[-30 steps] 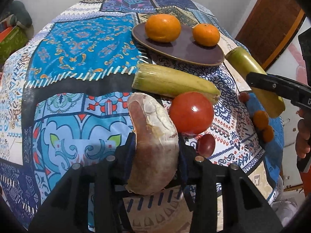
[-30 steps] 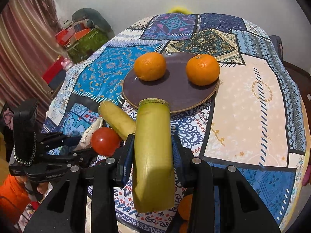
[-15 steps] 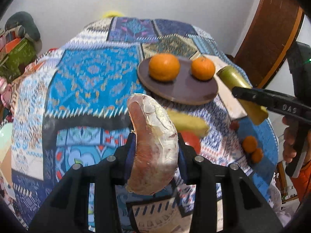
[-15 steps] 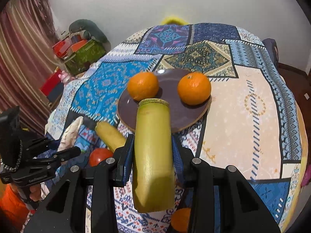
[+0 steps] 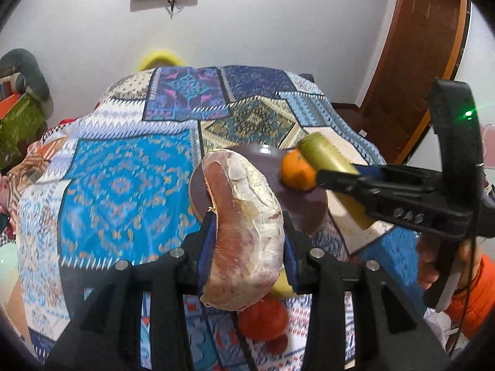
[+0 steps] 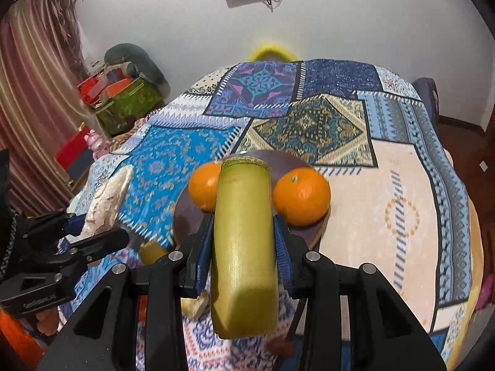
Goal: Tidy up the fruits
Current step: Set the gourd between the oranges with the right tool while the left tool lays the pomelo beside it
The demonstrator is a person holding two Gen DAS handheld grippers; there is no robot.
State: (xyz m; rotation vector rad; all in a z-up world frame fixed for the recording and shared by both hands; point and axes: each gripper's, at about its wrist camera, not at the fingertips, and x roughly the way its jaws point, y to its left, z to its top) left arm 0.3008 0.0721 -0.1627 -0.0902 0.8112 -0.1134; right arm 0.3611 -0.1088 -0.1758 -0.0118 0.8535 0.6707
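Under my claws the worktop (image 6: 402, 185) is covered by a patchwork cloth (image 6: 185, 160) of blue, purple, teal and cream panels that drapes over its edges. A dark brown plate (image 6: 185, 213) rests on the cloth near the middle, carrying two oranges, one to the left (image 6: 202, 185) and one to the right (image 6: 300, 196). Close to my side, a red tomato (image 5: 263, 318) lies on the cloth, with a smaller dark red fruit (image 5: 277, 344) just beside it, and a yellow-green stick (image 6: 151, 252) sits near the plate's edge.
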